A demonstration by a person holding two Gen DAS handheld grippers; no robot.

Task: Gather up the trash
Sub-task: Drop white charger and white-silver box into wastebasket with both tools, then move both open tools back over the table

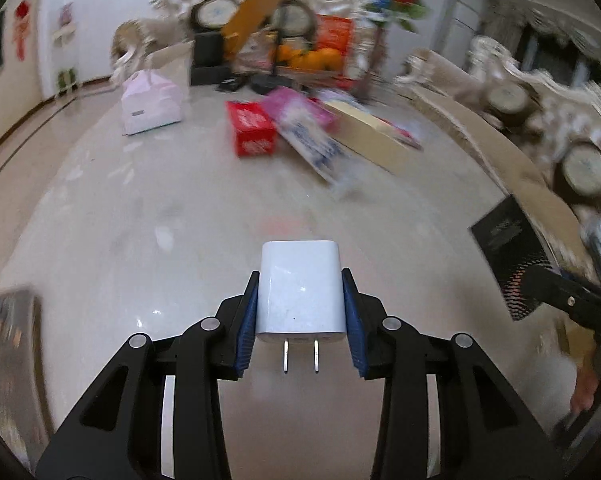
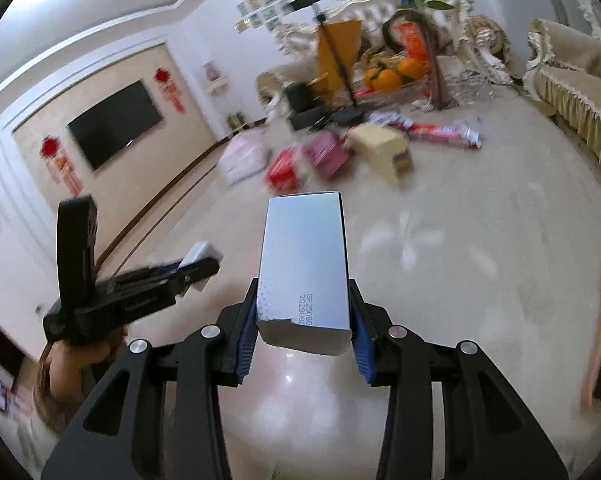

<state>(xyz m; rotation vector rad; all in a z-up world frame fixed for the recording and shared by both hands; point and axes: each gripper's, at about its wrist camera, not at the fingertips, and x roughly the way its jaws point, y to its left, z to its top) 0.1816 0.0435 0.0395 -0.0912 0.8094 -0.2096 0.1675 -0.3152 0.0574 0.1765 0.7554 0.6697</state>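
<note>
Item 1: white plug adapter point(image 1: 300, 288), lower centre of the left wrist view, clamped between the blue pads point(image 1: 247, 332) of the left gripper point(image 1: 300, 322); its 2 prongs point back toward the camera. The grip sits on the flat sides, about mid-body, and looks secure.

Item 2: pale blue-white carton point(image 2: 306, 264), centre of the right wrist view, clamped at its near end by the right gripper point(image 2: 305, 320). Most of its length juts forward past the pads, and the near edge is torn.

Surroundings: glossy pale floor point(image 1: 140, 216) beneath both. Further clutter at upper centre of the left view: red box point(image 1: 250, 128), pink packet point(image 1: 300, 112), long tan box point(image 1: 376, 140), pale pink bag point(image 1: 150, 104). No bin or collecting bag is identifiable.

Handling note, as judgement: both items appear held clear of the floor, so the step is carrying. The carton's forward overhang gives it leverage to pivot, so smooth travel and firm, unrelaxed jaws suit it. Keeping the 2 grippers well apart avoids knocking either item loose.
</note>
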